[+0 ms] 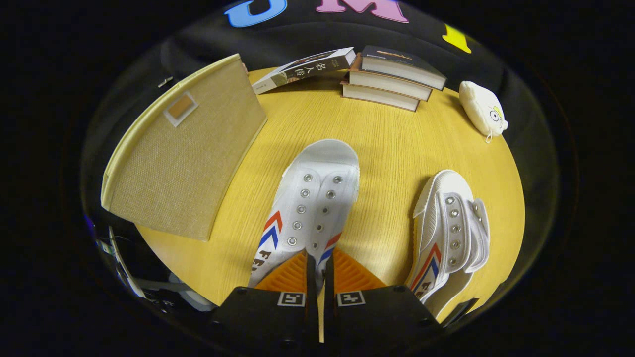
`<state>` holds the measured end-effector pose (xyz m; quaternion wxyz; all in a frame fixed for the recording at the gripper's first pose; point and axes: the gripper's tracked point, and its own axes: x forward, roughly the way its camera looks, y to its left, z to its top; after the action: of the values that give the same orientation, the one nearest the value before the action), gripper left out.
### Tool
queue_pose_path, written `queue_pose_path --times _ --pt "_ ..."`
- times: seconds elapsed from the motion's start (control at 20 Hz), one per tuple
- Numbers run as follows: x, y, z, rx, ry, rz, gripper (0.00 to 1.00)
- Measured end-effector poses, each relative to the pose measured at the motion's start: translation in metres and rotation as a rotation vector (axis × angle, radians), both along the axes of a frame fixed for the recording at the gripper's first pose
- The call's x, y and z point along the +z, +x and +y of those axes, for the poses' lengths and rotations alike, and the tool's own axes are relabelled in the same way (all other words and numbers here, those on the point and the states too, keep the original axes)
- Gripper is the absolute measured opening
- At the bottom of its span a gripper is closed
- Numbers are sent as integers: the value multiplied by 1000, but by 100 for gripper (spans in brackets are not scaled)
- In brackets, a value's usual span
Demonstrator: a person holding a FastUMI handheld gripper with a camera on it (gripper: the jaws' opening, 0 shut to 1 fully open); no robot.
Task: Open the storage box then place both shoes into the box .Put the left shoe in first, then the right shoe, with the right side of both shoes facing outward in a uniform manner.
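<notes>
While the gripper (317, 270) is held low over the round wooden table (387, 144), pointing forward and slightly downward, its two fingers are seen drawn almost together, with only a thin slit left between them. What looks like a thin edge of the near shoe (310, 208) runs into that slit, so the fingers appear closed on the shoe's rear upper, though firm pressure from both sides cannot be confirmed. This white shoe is laid with its toe pointing away from the fingers. A second white shoe (449, 230) is set well apart to the right, tilted onto its side. The beige fabric storage box (183, 158) is found ahead and left, its lid closed. Beyond the shoes, stacked books (392, 79), a leaning book (302, 69) and a white plush toy (481, 108) are placed.
</notes>
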<state>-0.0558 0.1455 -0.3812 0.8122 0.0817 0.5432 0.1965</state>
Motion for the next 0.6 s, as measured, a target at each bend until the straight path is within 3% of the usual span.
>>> queue_pose_path --times 0.2,0.4,0.6 --pt "30 10 -3 -63 47 -43 8" --pt "23 6 -9 -57 13 -42 5" --pt "38 10 -1 -110 81 -86 5"
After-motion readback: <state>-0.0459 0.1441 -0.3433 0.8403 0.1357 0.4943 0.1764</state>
